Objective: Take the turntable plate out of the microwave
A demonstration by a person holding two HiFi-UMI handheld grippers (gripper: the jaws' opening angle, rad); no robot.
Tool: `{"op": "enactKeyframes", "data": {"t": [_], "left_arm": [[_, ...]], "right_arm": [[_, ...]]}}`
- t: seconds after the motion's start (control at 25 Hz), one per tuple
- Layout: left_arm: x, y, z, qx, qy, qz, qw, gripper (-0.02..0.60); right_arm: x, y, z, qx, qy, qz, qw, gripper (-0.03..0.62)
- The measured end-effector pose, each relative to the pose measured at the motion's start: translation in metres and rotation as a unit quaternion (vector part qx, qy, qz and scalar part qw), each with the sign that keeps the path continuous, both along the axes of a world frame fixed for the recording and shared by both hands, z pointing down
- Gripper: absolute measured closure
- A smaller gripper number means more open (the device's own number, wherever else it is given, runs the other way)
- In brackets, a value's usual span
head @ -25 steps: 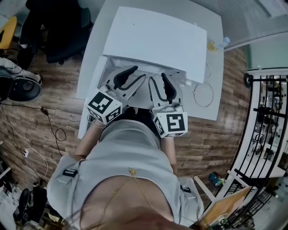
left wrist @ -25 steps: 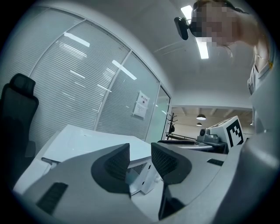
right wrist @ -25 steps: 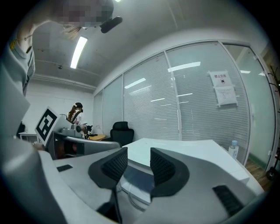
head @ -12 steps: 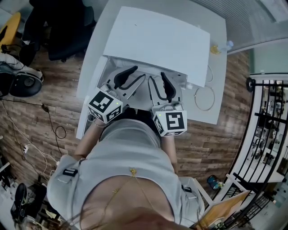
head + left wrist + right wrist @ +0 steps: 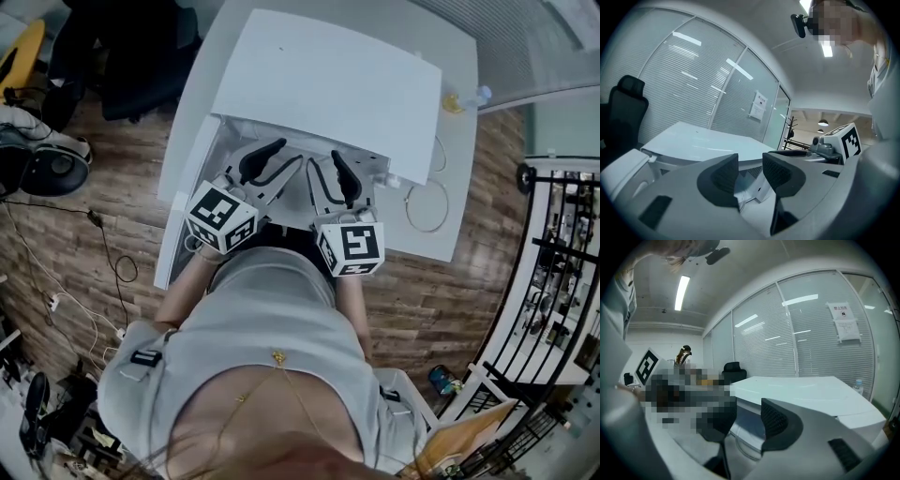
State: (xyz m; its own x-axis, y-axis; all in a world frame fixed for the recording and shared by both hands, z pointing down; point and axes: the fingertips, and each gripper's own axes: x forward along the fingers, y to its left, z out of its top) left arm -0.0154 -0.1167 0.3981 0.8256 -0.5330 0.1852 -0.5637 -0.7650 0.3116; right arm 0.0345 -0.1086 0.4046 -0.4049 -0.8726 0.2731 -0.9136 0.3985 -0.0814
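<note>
A white microwave (image 5: pixel 328 80) stands on a white table, its door (image 5: pixel 183 216) swung open at the left. Both grippers sit side by side at its open front. My left gripper (image 5: pixel 286 155) has a clear gap between its pads (image 5: pixel 726 176), nothing lies in it, and its jaws are opening. My right gripper (image 5: pixel 325 159) is open too, with nothing between its jaws. Through the right gripper (image 5: pixel 747 416) jaws I see the cavity and a curved glassy rim, seemingly the turntable plate (image 5: pixel 743 446). The head view hides the plate under the microwave's top.
A looped cable (image 5: pixel 427 202) lies on the table right of the microwave, with a bottle (image 5: pixel 478 94) at the far corner. A black office chair (image 5: pixel 141 56) stands behind left, a black metal rack (image 5: pixel 562 244) at the right. The floor is wood.
Both grippers have sunk a little and eased toward the microwave's open front. Neither has taken hold of anything.
</note>
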Motion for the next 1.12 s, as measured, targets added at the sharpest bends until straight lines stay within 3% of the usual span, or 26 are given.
{"op": "enactKeyframes", "data": {"t": [0.44, 0.6, 0.76, 1.12], "left_arm": [[0.007, -0.003, 0.042, -0.024, -0.032, -0.007, 0.9992, 0.419], [0.011, -0.003, 0.06, -0.007, -0.071, -0.007, 0.9974, 0.419], [0.01, -0.004, 0.076, -0.031, -0.064, -0.017, 0.9973, 0.419], [0.006, -0.007, 0.119, -0.076, -0.091, -0.026, 0.9927, 0.419]], "right_arm": [[0.007, -0.008, 0.044, -0.05, 0.002, -0.005, 0.999, 0.427], [0.008, -0.01, 0.063, -0.07, 0.002, -0.007, 0.998, 0.427], [0.008, -0.01, 0.081, -0.089, 0.007, -0.01, 0.996, 0.427], [0.011, -0.013, 0.121, -0.132, 0.011, -0.003, 0.991, 0.427]]}}
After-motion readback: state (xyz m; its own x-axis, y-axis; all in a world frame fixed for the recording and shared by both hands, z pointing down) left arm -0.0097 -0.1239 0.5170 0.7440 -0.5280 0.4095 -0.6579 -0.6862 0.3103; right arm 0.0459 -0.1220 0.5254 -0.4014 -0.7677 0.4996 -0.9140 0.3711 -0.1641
